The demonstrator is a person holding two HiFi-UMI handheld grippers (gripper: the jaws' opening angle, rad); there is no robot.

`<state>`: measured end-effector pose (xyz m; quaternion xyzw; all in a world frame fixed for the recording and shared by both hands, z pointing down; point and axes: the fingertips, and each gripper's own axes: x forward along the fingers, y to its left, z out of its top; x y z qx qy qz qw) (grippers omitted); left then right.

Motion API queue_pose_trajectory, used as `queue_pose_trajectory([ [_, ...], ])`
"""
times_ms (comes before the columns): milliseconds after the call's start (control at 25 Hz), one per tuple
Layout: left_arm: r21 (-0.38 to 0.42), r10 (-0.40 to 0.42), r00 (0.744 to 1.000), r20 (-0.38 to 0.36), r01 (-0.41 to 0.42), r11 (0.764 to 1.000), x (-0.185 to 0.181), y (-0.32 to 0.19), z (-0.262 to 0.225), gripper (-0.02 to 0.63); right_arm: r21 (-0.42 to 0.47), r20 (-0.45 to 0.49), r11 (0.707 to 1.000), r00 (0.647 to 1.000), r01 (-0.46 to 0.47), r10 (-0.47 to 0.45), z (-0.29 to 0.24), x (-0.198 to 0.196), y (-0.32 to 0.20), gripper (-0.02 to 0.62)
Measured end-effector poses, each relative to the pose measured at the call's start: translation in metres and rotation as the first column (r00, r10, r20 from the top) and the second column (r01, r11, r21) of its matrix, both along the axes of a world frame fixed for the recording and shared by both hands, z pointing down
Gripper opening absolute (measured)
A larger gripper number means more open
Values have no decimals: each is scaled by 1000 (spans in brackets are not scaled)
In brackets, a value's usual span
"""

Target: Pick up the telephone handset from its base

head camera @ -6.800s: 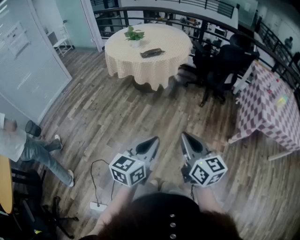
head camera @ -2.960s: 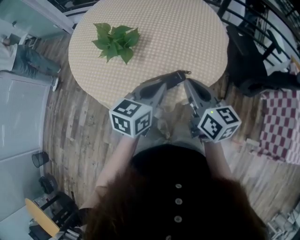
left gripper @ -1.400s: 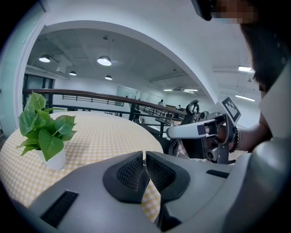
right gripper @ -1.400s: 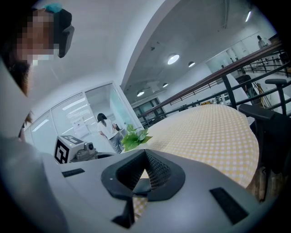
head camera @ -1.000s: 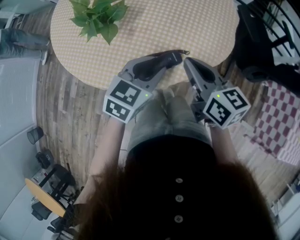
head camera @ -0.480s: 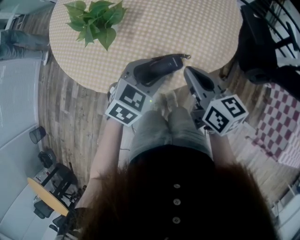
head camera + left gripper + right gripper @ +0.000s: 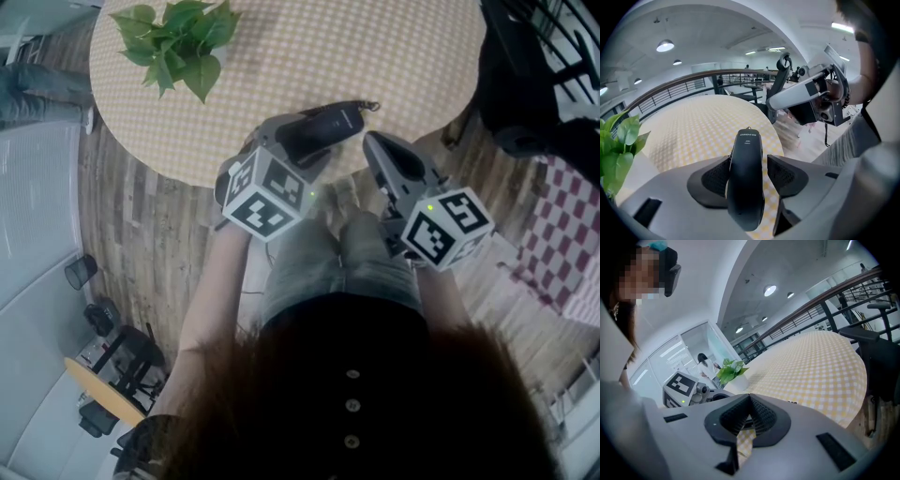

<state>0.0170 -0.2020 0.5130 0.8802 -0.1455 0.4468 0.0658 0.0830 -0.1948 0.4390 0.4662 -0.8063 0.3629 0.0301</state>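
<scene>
A black telephone handset (image 7: 330, 124) lies near the front edge of the round checked table (image 7: 394, 56). In the left gripper view the handset (image 7: 746, 183) stands lengthwise between my left gripper's (image 7: 749, 161) jaws. These jaws are opening. The right pad (image 7: 785, 174) stands clear of the handset and the left pad (image 7: 715, 177) sits close beside it. In the head view my left gripper (image 7: 305, 133) tilts down over the handset. My right gripper (image 7: 373, 142) hovers just right of it, its pads (image 7: 749, 401) closed on each other with nothing between. A base under the handset is not visible.
A potted green plant (image 7: 173, 37) stands at the table's far left, also seen in the right gripper view (image 7: 730, 371). A black office chair (image 7: 525, 84) stands right of the table, and a checked pink cloth (image 7: 562, 244) lies farther right. Wooden floor (image 7: 141, 234) lies below.
My left gripper has sunk onto the handset, rolled, and spread its jaws around it. My right gripper has dropped slightly beside it.
</scene>
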Motion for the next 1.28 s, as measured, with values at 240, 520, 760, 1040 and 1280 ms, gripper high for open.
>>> queue_pose_trajectory([
  [240, -4, -26, 999, 29, 26, 1000, 4, -5, 10, 256, -23, 3, 1000, 1000, -1, 1, 8, 8, 8, 9],
  [520, 17, 8, 997, 76, -9, 1000, 6, -6, 17, 255, -40, 5, 999, 1000, -23, 23, 15, 17, 15, 9],
  [760, 13, 36, 995, 92, -37, 999, 6, -5, 19, 256, -48, 14, 998, 999, -32, 33, 17, 17, 18, 9],
  [1040, 35, 45, 995, 84, -48, 998, 8, -7, 16, 253, -44, 13, 998, 999, -48, 48, 16, 22, 22, 9],
  [1280, 56, 28, 999, 34, -30, 998, 11, -12, 0, 253, -39, 11, 998, 998, -54, 54, 12, 27, 23, 9],
])
